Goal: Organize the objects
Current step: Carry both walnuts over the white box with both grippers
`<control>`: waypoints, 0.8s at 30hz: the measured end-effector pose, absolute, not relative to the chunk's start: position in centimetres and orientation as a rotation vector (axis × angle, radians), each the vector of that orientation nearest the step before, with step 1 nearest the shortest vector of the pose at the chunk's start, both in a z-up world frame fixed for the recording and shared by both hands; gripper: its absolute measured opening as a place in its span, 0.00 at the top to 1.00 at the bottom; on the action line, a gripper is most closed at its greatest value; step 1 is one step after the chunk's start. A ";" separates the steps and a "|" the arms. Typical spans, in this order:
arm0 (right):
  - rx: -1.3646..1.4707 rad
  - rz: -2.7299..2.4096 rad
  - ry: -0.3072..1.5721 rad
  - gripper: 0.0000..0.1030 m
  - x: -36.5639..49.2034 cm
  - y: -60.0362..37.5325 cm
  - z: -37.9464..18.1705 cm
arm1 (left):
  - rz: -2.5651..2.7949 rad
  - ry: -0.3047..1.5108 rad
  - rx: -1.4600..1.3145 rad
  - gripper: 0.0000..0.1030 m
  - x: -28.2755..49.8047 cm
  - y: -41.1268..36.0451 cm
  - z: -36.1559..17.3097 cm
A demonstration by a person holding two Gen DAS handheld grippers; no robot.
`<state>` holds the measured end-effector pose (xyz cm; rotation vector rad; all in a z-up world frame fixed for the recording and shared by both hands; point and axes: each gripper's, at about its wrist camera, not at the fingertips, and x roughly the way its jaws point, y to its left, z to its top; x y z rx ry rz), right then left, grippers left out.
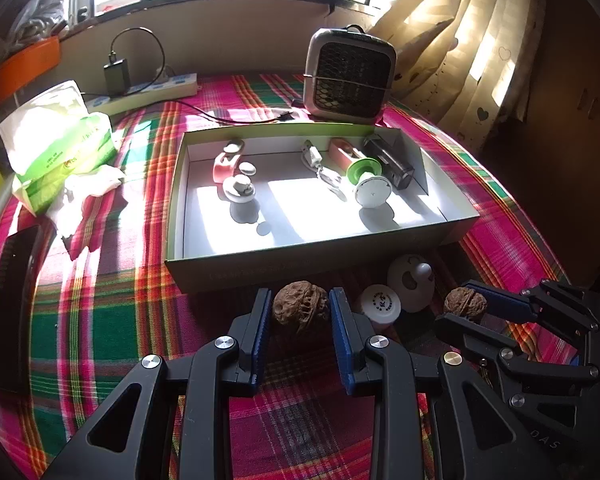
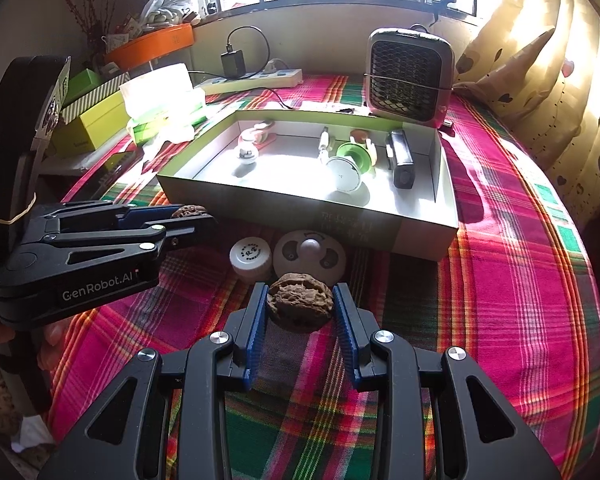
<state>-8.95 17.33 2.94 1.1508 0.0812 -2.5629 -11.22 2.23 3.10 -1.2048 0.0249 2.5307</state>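
My left gripper (image 1: 300,312) is shut on a brown walnut (image 1: 300,307), just in front of the near wall of the open cardboard box (image 1: 300,264). My right gripper (image 2: 300,308) is shut on a second walnut (image 2: 300,303); it also shows in the left wrist view (image 1: 466,308), to the right. The left gripper with its walnut (image 2: 190,212) shows at the left of the right wrist view. A small white jar (image 2: 250,256) and a round white gadget (image 2: 310,258) lie on the plaid cloth between grippers and box.
The box holds a pink item (image 1: 226,166), a white-and-green spool (image 1: 370,184), a black case (image 1: 388,162) and a cable. Behind it stand a small heater (image 1: 348,76), a power strip (image 1: 156,90) and a tissue pack (image 1: 60,148). A black object (image 1: 12,300) lies far left.
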 end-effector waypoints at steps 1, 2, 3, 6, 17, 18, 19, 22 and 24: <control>1.143 -2.565 0.078 0.67 -9.0 17.3 3.2 | 2.534 0.026 -1.198 0.74 -11.2 2.2 3.3; 1.137 -2.569 0.077 0.67 -9.0 17.4 3.4 | 2.536 0.025 -1.191 0.74 -11.2 2.2 3.5; 1.130 -2.575 0.079 0.67 -9.1 17.5 3.6 | 2.538 0.025 -1.183 0.74 -11.1 2.2 3.8; 1.110 -2.592 0.079 0.67 -9.3 17.8 4.4 | 2.546 0.029 -1.160 0.74 -11.1 2.2 4.5; 1.091 -2.629 0.077 0.67 -11.9 18.8 5.7 | 2.556 0.038 -1.128 0.74 -12.4 2.4 5.7; 1.094 -2.633 0.078 0.67 -12.2 18.9 5.7 | 2.557 0.036 -1.129 0.74 -12.7 2.5 5.7; 1.096 -2.637 0.080 0.67 -12.6 19.0 5.7 | 2.556 0.032 -1.130 0.74 -12.9 2.5 5.8; 1.103 -2.643 0.079 0.67 -13.7 19.3 5.7 | 2.555 0.027 -1.133 0.74 -13.7 2.6 5.7; 1.112 -2.641 0.079 0.67 -14.4 19.5 5.7 | 2.551 0.019 -1.145 0.74 -14.2 2.6 5.5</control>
